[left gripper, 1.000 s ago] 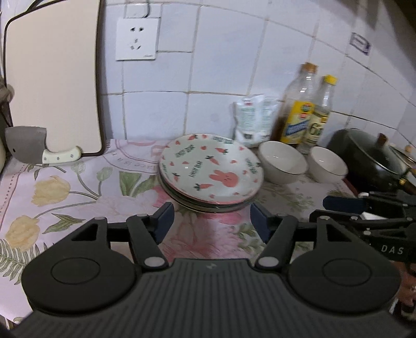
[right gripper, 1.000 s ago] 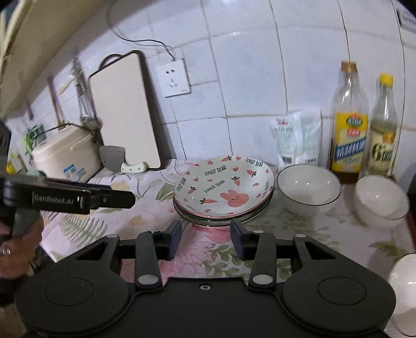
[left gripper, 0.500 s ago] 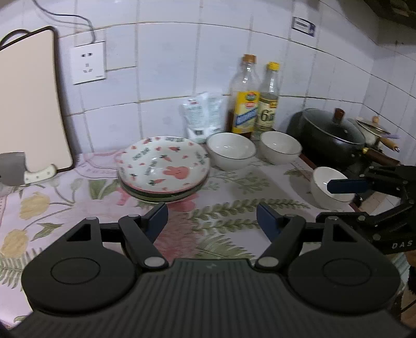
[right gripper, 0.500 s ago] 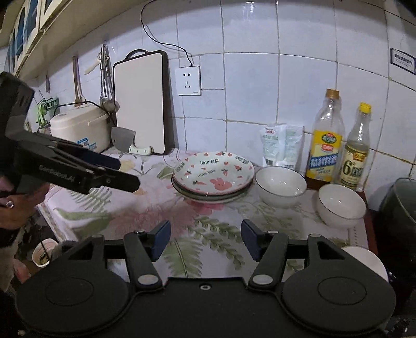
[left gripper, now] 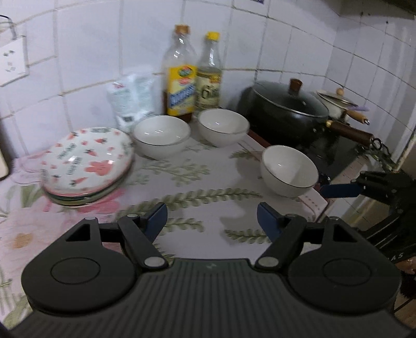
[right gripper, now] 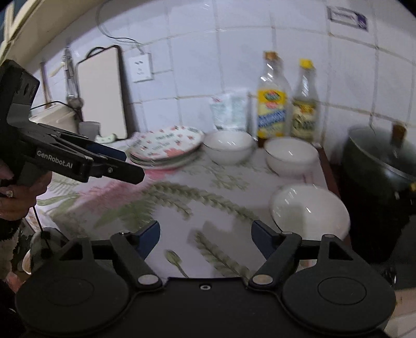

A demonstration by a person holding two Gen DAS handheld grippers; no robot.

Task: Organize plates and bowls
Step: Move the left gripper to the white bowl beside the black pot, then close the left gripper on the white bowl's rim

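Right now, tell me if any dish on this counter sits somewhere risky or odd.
One white bowl sits alone near the counter's front right corner, close to the edge, apart from the two bowls by the wall. Nothing is spilled or visibly broken.

White tiled wall [left gripper: 109,52] behind bench [left gripper: 208,182], grey grout lines, dim indoor light. Bench covered by floral cloth [right gripper: 182,197], pink blooms and green fern fronds. Socket [right gripper: 140,68] on wall, cable running up from it. Left of socket: pale cutting board [right gripper: 100,93] leaning upright against wall, utensils hanging beside it. Right of socket: small blue label [right gripper: 347,17] high on tiles. Far right of socket: dark stove area beyond bench edge.
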